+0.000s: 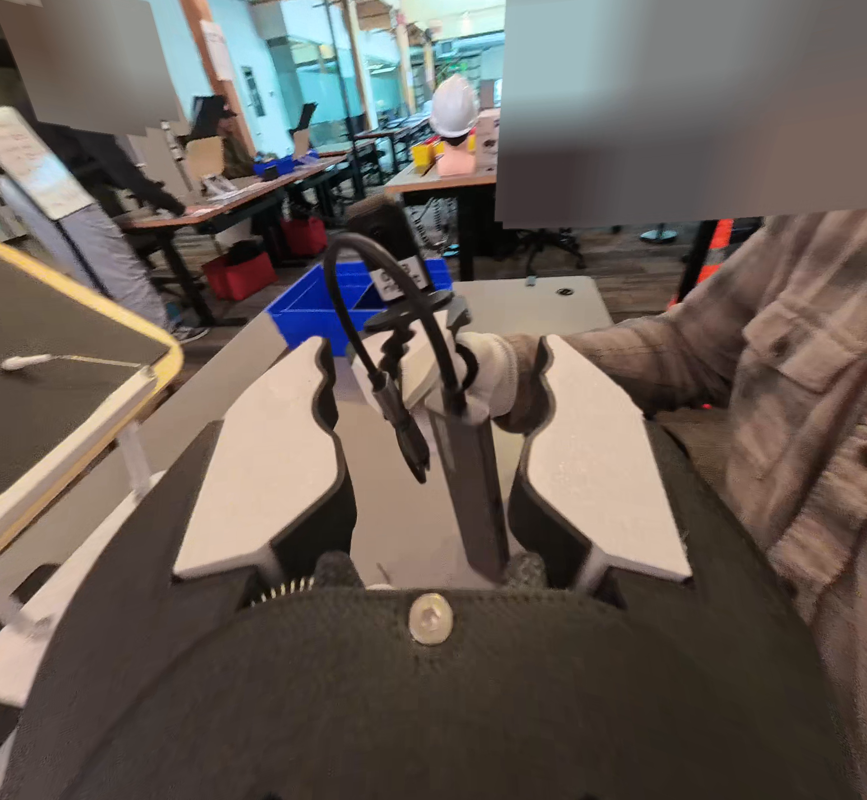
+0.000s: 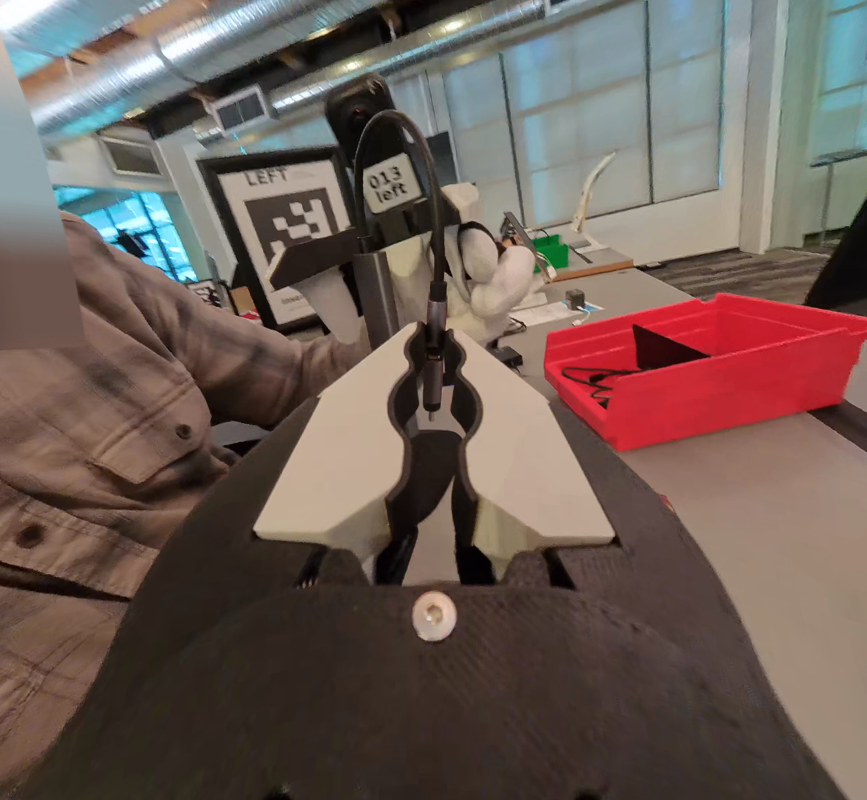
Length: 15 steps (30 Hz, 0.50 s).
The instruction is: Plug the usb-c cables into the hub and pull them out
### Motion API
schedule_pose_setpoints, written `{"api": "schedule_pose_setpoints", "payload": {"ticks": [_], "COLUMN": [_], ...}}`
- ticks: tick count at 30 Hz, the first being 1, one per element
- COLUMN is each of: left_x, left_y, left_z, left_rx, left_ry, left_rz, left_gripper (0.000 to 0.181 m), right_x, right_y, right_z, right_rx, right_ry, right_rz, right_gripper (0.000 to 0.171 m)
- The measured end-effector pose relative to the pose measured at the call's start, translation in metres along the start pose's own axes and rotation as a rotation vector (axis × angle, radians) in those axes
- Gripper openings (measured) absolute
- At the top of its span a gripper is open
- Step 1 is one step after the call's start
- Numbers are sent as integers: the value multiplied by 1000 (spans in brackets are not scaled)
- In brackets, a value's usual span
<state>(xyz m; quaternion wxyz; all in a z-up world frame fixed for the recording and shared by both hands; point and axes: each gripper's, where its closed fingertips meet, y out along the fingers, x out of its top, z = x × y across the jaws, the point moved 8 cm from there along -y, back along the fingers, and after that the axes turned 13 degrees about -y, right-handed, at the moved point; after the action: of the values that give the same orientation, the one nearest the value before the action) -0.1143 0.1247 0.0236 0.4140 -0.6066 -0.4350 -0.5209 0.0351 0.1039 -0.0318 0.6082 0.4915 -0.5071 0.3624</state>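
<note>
A slim dark grey hub (image 1: 474, 496) stands between the wide-apart jaws of my left gripper (image 1: 434, 346) and lies close against the right finger; I see no clamp on it. A short black cable (image 1: 338, 289) arcs from the hub's top over to a grey usb-c plug (image 1: 408, 439). My right gripper (image 2: 434, 332) is shut on that plug (image 2: 432, 379), whose bare metal tip points back at the camera, out of any port. The right wrist view shows the hub (image 2: 375, 294) upright behind the fingers, with the cable (image 2: 434, 224) looping above it.
A blue bin (image 1: 305, 308) stands at the far end of the grey table (image 1: 516, 303). A red bin (image 2: 703, 379) holding a black cable (image 2: 591, 379) sits to the right. A person's plaid sleeve (image 1: 750, 355) and white gloved hand (image 1: 488, 369) are close. A yellow-edged board (image 1: 84, 402) stands left. Some 4 centimetres of space lies between my two pairs of fingers.
</note>
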Motion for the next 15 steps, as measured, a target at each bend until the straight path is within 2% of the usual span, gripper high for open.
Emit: {"api": "schedule_pose_setpoints", "payload": {"ticks": [5,10,15], "left_x": [4,4,-4], "left_y": [-9,-2,3], "left_z": [13,11,6], "left_rx": [-24,-88,-249], "left_ry": [-47,-21,4], "left_rz": [-32,33,89], "left_gripper": [80,94,91], "right_x": [3,2,-1], "right_y": [-1,1,4], "right_z": [-2,0,3], "right_rx": [39,119,282], "right_ry": [0,-6,23], "right_rz": [-11,66,77], "right_gripper": [6,5,4]}}
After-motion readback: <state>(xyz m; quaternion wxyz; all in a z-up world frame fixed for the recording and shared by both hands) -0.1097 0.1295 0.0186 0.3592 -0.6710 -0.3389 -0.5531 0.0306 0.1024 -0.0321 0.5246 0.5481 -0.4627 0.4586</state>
